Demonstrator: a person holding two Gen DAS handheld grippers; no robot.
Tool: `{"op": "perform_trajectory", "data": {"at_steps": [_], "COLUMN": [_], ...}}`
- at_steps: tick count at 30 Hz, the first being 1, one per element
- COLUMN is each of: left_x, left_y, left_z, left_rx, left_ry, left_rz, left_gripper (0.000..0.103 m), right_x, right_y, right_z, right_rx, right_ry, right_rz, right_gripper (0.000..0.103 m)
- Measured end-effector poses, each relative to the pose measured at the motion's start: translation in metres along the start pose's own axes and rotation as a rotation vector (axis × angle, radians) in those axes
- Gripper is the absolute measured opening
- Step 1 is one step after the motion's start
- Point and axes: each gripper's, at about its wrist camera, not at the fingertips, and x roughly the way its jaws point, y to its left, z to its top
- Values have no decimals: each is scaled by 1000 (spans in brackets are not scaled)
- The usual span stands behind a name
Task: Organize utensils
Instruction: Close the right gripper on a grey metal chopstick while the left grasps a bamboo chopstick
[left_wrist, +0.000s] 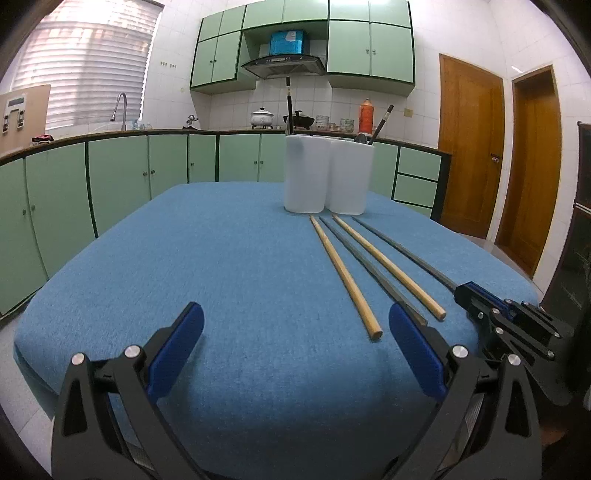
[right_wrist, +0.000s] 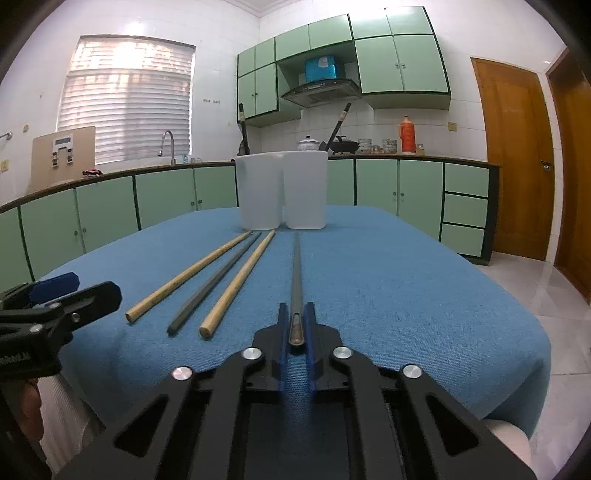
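Left tongs (left_wrist: 295, 343) gape wide; right tongs (right_wrist: 296, 334) pinched nearly together.

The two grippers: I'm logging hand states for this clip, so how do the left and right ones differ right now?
The left gripper has its jaws spread wide with nothing between them; the right gripper is closed on the near end of the rightmost dark gray chopstick. The left one is above bare blue tablecloth, left of the chopsticks; the right one lines up with its chopstick. Both have black frames with blue finger pads and point toward the white utensil holders.
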Motion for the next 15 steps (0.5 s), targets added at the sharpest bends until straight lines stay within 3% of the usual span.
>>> {"op": "perform_trajectory", "data": {"at_steps": [9, 11, 15], "left_x": [3, 6, 17], "left_y": [-10, -15, -21], "left_z": [-1, -1, -3], "left_rx": [12, 23, 38], "left_ry": [3, 10, 34], "left_rz": [-25, -29, -35], "left_gripper": [95, 79, 70], "right_x": [-12, -13, -15], "right_y": [-7, -8, -9], "right_z": [3, 2, 3], "right_rx": [22, 22, 22], "right_ry": [-26, -23, -21], "right_rz": [-56, -59, -59], "right_gripper": [8, 8, 8]}}
